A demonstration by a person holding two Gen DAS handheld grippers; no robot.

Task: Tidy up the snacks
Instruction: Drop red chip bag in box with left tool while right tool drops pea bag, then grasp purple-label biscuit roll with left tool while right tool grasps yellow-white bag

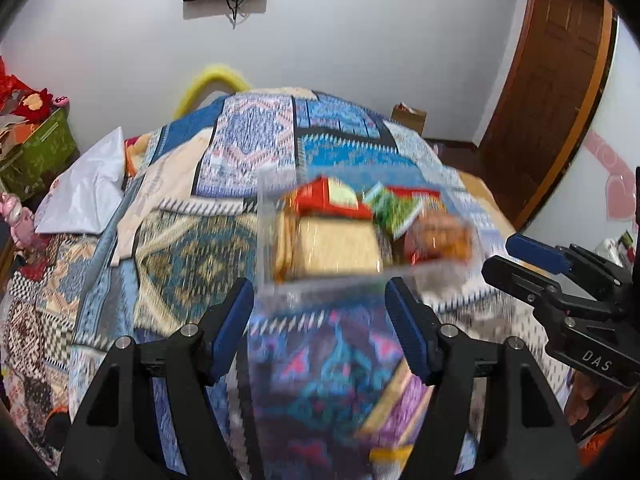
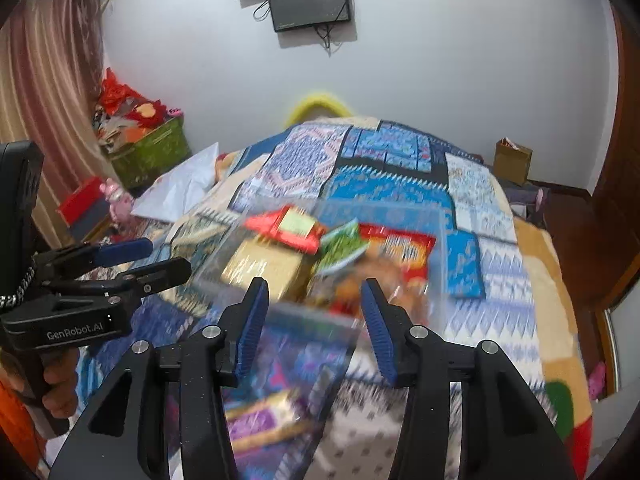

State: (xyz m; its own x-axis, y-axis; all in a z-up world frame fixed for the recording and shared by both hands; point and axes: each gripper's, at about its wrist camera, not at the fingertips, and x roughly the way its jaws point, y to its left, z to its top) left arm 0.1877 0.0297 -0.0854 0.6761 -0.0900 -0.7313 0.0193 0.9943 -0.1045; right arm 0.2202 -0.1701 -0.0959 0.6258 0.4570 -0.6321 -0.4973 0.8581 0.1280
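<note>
A clear plastic bin (image 1: 264,232) (image 2: 440,240) stands on the patterned quilt (image 1: 248,152) of a bed. It holds a red box (image 1: 328,196), a beige cracker pack (image 1: 336,248), a green packet (image 1: 394,208) and an orange-brown packet (image 1: 440,236). A purple and yellow packet (image 1: 396,404) (image 2: 260,420) lies loose on the quilt nearer to me. My left gripper (image 1: 322,320) is open just short of the bin's near wall, with nothing between its fingers. My right gripper (image 2: 314,308) (image 1: 532,256) is open too, holds nothing, and hangs before the bin. The left gripper (image 2: 148,256) shows at the left of the right wrist view.
A white bag (image 1: 88,192) lies on the bed's left side. A green box (image 1: 36,148) of red things stands by the wall. A brown door (image 1: 552,100) is on the right, a brown paper bag (image 2: 512,160) on the floor and a dark screen (image 2: 310,2) on the wall.
</note>
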